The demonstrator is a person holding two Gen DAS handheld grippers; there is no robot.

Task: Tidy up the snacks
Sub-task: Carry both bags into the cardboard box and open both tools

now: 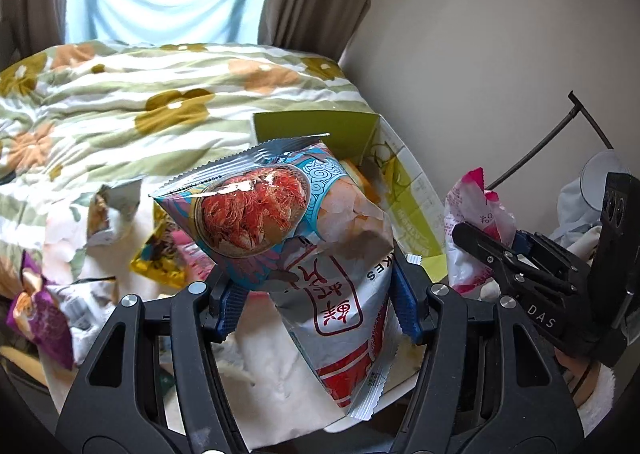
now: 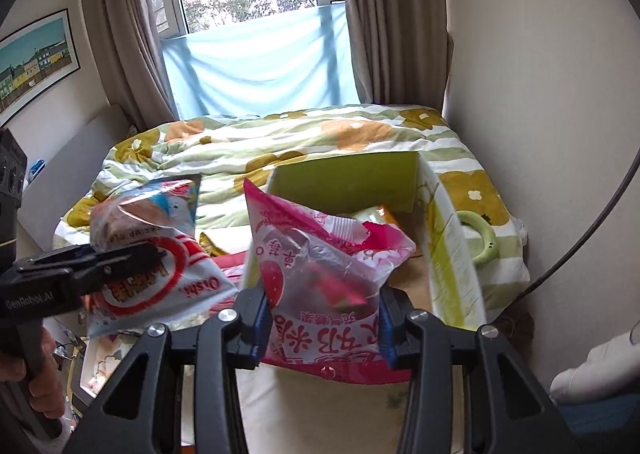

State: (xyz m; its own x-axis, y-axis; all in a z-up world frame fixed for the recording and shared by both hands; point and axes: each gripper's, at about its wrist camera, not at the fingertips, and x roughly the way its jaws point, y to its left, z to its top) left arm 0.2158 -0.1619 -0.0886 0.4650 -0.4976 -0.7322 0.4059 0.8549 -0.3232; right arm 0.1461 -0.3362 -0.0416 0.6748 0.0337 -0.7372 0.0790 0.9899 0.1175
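Nearest us, our left claw (image 1: pixel 320 294) grips a shrimp snack bag (image 1: pixel 304 222) and our right claw (image 2: pixel 320 328) clamps a pink snack bag (image 2: pixel 320 266), both lifted above the bed (image 2: pixel 280 142) (more packets (image 1: pixel 160 254) lie below); beyond sits the green box (image 2: pixel 352 186).

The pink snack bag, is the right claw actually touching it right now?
Touching. The right wrist view shows the right claw with both blue pads pressed into the pink snack bag, pinching its crumpled sides while the bag hangs above the open green box.
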